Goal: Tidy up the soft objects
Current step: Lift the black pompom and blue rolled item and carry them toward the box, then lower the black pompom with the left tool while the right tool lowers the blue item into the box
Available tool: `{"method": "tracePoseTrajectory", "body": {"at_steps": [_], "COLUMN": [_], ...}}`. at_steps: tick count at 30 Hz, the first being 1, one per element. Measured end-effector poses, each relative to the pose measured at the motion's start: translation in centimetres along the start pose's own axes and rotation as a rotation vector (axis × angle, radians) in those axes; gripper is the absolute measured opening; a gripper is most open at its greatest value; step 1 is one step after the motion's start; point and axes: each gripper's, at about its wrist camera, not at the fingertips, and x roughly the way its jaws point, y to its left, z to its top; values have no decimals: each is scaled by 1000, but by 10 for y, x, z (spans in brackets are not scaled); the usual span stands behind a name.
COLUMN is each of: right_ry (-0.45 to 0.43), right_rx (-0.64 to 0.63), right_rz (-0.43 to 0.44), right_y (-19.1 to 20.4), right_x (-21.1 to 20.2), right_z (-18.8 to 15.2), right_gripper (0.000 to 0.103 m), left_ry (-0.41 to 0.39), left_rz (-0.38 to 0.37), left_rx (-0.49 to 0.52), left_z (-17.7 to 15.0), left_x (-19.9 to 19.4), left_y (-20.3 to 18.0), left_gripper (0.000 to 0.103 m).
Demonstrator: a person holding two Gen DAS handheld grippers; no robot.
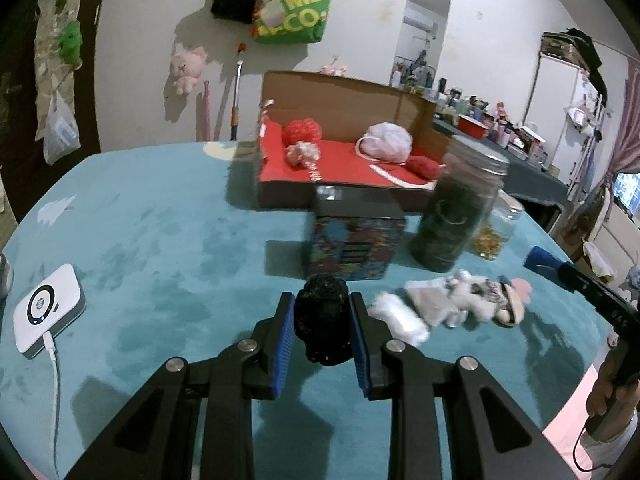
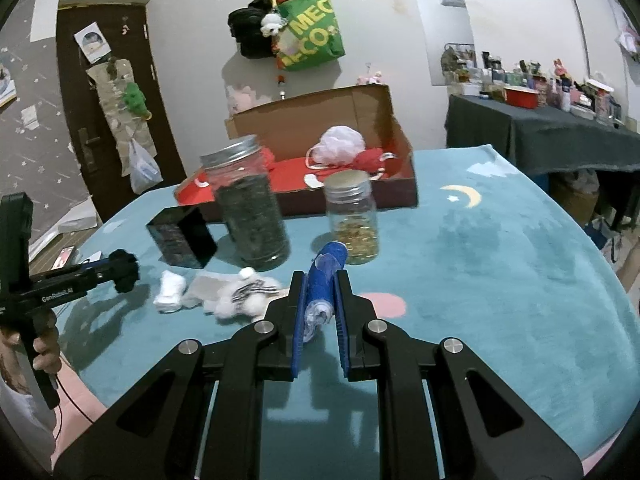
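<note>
On the teal blanket [image 1: 168,240], your left gripper [image 1: 322,328] clamps a black puff [image 1: 322,316] and your right gripper [image 2: 320,300] pinches a blue roll [image 2: 324,280], both before the cardboard box [image 1: 344,96].

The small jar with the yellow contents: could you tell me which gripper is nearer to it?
Right. The right gripper, shut on a blue roll, is just in front of the small jar. The left gripper, shut on a black ball, is farther off.
</note>
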Motion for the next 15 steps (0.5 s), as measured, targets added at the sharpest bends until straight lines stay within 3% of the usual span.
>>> {"method": "tracePoseTrajectory", "body": {"at_steps": [8,15], "right_ry": [31,54], "right_rx": [25,70], "right_rz": [-25,13], "right_y": [-21,-42], "right_x": [12,27], "right_z": [8,23], "right_gripper": [13,13], "left_ry": [63,107], "left_rz": [17,20], "left_rx": [3,39], "left_z": [12,27], "left_x": [23,46], "left_y": [25,39], "left_gripper": [28,28]}}
